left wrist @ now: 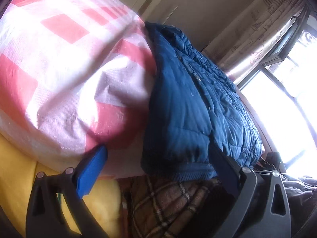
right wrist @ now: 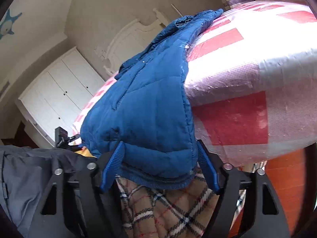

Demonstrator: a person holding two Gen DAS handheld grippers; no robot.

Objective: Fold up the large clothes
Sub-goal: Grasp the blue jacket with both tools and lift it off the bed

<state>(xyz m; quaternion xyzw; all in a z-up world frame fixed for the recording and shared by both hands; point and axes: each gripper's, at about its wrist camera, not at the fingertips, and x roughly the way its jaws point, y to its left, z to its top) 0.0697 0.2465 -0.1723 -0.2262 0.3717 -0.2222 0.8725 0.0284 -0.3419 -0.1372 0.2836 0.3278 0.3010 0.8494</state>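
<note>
Blue quilted puffer jacket lies draped over the edge of a surface covered by a pink, red and white checked plastic sheet, with its ribbed hem hanging down off the edge toward both grippers.

Left gripper: the jaws stand wide apart. The blue-padded left finger rests against the checked sheet, clear of the jacket. The opposite finger sits behind the jacket's hem corner, which covers its pad. The hem lies partly between the two fingers; a firm grip cannot be confirmed.

Right gripper: the jaws stand at medium width, one blue pad on each side of a bunched hem section of the jacket. Both pads touch the fabric, and the hem bulges between them, so this gripper holds the jacket.

Below the hem in both views lies a beige plaid fabric. A yellow cushion-like item sits under the left gripper. Dark grey cloth lies beside the right gripper. A white wardrobe stands in the background, and a patterned curtain hangs beside a bright window.
</note>
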